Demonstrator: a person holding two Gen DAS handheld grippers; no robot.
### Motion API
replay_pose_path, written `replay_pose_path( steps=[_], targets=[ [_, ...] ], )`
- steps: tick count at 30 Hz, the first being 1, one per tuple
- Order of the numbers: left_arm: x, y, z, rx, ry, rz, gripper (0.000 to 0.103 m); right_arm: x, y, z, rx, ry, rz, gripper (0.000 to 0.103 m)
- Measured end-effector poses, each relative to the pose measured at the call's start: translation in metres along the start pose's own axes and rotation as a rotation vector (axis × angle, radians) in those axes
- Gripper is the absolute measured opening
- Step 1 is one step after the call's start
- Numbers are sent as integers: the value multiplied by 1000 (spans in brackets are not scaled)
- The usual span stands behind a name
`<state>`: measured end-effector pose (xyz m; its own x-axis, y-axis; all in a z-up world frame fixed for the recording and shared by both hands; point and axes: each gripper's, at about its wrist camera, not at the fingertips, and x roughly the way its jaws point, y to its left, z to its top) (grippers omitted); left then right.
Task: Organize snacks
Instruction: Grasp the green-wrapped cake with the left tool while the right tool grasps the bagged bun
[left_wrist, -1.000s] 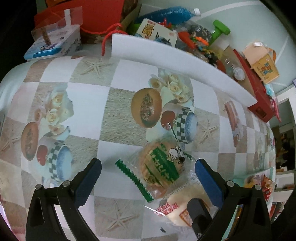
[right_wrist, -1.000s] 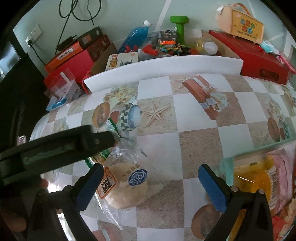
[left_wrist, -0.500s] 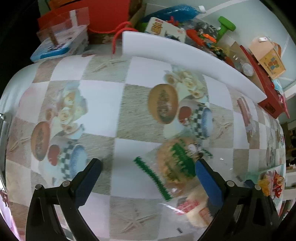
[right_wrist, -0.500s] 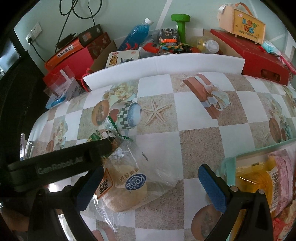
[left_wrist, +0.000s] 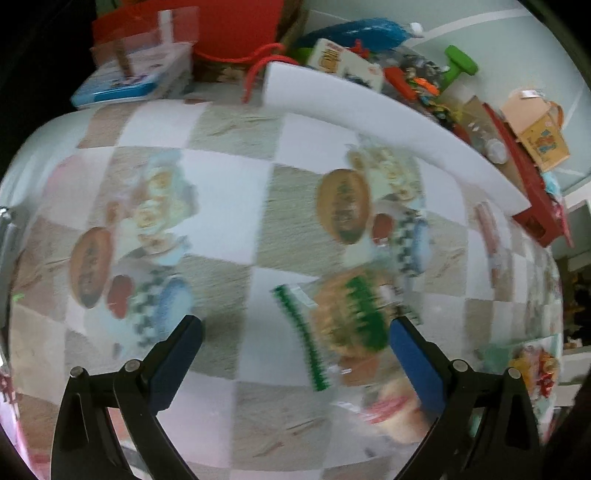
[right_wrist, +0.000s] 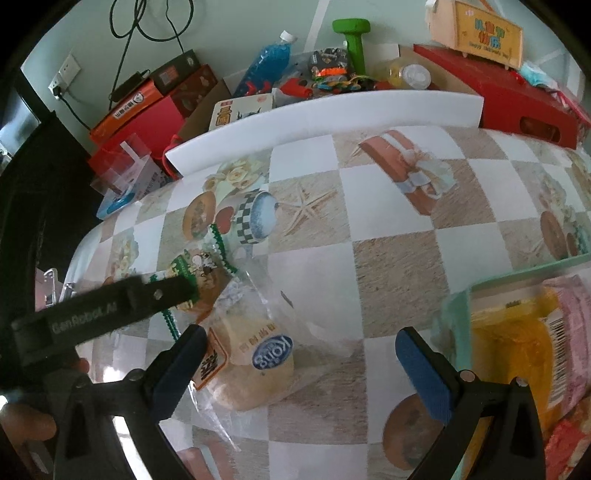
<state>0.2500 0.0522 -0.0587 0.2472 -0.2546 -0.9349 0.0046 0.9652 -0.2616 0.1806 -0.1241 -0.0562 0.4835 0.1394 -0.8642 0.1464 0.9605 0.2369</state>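
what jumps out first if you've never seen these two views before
Two wrapped snacks lie loose on the checkered tablecloth: a green-printed snack packet and, nearer the camera, a round bun in clear wrap. The open right hand-held gripper frames the bun, and the left hand-held gripper, also open, faces the green packet. A pale green bin at the right edge already holds orange and pink packets.
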Motion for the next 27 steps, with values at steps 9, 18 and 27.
replay_pose_path(
  steps=[9,18,27],
  targets=[
    [15,-24,14,67,34,87,101,10,9,1,12,20,19,103],
    [22,-36,13,98,16,144,92,10,7,-3,-7,18,-30,101],
    [10,-41,8,105,1,97,53,-2,-5,-5,3,-1,-26,63]
  ],
)
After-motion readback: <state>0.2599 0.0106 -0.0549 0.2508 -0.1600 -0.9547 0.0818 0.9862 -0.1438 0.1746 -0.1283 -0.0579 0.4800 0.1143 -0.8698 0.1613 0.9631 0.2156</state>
